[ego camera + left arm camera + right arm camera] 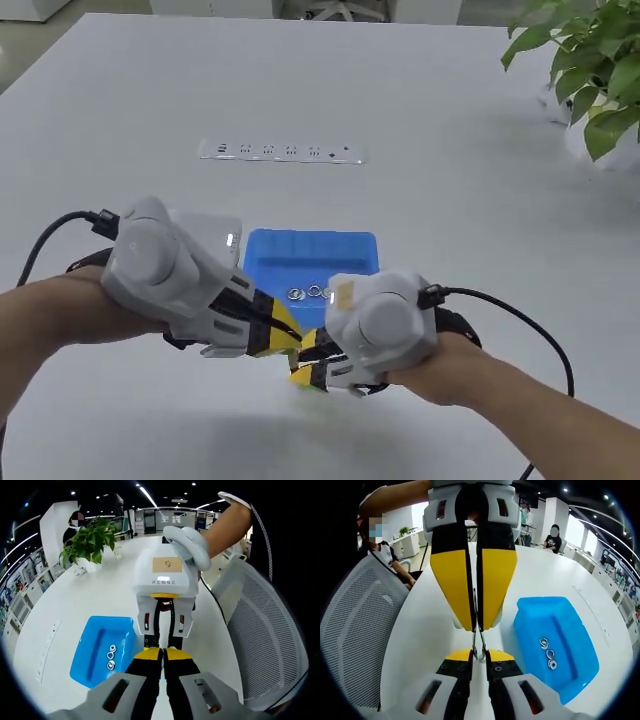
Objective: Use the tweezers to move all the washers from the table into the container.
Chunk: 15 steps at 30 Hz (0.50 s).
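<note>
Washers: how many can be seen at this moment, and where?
3. All lie in a short row inside the blue container: one washer, a second, a third. Others may lie hidden on the table.

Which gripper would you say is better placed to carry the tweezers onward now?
Left, probably. The tweezers lie clamped lengthwise in the left gripper; the right gripper only pinches their end. Three washers already sit in the container.
</note>
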### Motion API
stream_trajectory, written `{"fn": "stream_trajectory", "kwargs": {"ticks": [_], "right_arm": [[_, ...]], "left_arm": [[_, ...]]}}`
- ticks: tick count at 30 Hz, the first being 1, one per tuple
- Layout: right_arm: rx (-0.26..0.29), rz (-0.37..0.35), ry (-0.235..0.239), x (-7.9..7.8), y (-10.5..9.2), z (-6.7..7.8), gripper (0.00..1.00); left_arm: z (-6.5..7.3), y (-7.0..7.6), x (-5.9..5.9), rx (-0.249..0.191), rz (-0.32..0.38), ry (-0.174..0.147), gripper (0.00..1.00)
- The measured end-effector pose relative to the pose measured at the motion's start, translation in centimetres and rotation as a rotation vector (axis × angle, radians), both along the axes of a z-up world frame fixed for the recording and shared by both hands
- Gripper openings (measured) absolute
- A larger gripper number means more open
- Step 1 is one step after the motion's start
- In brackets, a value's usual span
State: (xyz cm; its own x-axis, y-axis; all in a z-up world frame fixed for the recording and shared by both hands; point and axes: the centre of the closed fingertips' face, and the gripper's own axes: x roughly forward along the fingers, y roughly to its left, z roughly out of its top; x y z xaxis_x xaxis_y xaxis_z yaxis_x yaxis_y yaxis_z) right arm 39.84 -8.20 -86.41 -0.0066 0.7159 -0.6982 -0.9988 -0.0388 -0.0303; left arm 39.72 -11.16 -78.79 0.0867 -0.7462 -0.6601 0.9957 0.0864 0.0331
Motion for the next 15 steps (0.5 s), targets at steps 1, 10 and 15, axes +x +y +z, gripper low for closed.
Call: {"fn": "stream_trajectory", "kwargs": {"ticks": [1, 10, 15], "right_arm": [[-0.002, 0.000, -0.001, 0.00, -0.05, -0.02, 0.12], [-0.012, 0.013, -0.008, -0.12, 0.05, -0.04, 0.11], [-0.009, 0.017, -0.009, -0.20, 0.15, 0.19, 0.10]], "left_arm": [[0.00, -0.02, -0.01, 0.000, 0.000, -0.001, 0.04], [-0.01, 0.16, -0.01, 0.006, 0.003, -0.002, 0.04], [0.22, 0.24, -0.01, 0.004, 0.006, -0.005, 0.04]]}}
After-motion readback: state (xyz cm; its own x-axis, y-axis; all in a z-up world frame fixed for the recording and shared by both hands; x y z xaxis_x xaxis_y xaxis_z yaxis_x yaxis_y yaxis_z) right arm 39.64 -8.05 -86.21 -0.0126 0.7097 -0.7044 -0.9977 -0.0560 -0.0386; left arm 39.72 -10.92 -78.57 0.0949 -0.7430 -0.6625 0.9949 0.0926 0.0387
